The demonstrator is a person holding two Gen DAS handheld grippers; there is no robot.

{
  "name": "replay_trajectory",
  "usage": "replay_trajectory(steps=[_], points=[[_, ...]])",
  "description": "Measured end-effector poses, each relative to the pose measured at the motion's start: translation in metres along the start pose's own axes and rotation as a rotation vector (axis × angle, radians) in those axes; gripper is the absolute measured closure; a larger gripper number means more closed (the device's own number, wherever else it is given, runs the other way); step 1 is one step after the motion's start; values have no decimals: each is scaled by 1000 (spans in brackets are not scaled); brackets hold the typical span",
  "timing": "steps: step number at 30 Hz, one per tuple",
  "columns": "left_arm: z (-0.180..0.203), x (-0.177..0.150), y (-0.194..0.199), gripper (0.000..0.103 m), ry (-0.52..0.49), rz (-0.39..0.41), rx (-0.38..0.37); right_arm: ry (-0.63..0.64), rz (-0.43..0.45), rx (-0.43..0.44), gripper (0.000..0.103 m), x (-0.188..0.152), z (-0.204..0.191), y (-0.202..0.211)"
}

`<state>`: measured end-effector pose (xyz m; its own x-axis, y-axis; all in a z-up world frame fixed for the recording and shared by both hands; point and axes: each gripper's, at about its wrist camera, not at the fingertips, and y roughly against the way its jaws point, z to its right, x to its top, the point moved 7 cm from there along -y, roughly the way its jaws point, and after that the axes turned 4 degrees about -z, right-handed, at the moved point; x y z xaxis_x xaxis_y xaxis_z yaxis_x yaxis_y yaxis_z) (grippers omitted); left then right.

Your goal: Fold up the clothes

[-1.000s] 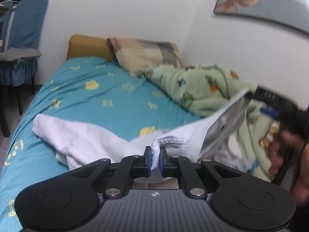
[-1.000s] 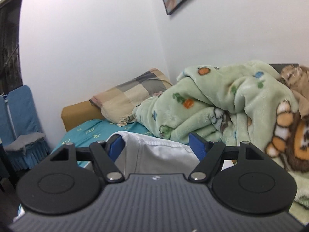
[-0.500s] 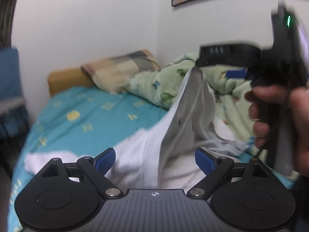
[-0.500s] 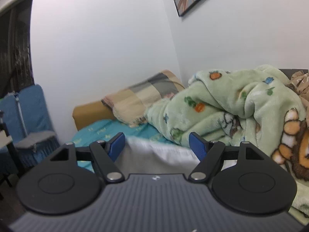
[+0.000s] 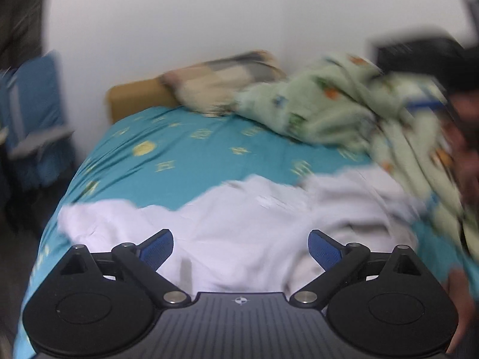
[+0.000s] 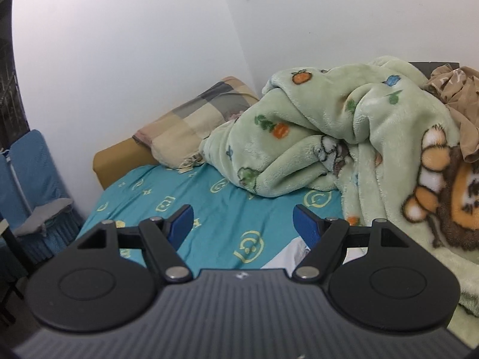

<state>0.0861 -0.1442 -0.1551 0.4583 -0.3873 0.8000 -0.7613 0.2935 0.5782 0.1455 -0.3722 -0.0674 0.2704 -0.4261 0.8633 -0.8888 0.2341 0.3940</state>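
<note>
Your left gripper (image 5: 241, 248) was spread wide with nothing between its blue pads (image 5: 157, 248), hovering over the white garment (image 5: 239, 224), which lay crumpled across the near part of the teal bedsheet (image 5: 185, 149). That view was badly blurred; the green fleece blanket (image 5: 329, 110) was heaped at the right beside a checked pillow (image 5: 221, 80), and a dark smear at the right edge could not be made out.

Your right gripper (image 6: 242, 226) was likewise spread and empty, held above the sheet. Only a corner of the white garment (image 6: 287, 257) showed, just inside the right finger. The sheet's yellow motifs were smiley-like symbols, not legible writing. A blue-covered chair (image 6: 33, 173) stood at the left.
</note>
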Motion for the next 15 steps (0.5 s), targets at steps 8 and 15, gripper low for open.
replay_trajectory(steps=[8, 15], points=[[41, -31, -54, 5, -411, -92, 251, 20, -60, 7, 28, -12, -1, -6], [23, -20, -42, 5, -392, -8, 396, 70, -134, 17, 28, -28, -7, -14]])
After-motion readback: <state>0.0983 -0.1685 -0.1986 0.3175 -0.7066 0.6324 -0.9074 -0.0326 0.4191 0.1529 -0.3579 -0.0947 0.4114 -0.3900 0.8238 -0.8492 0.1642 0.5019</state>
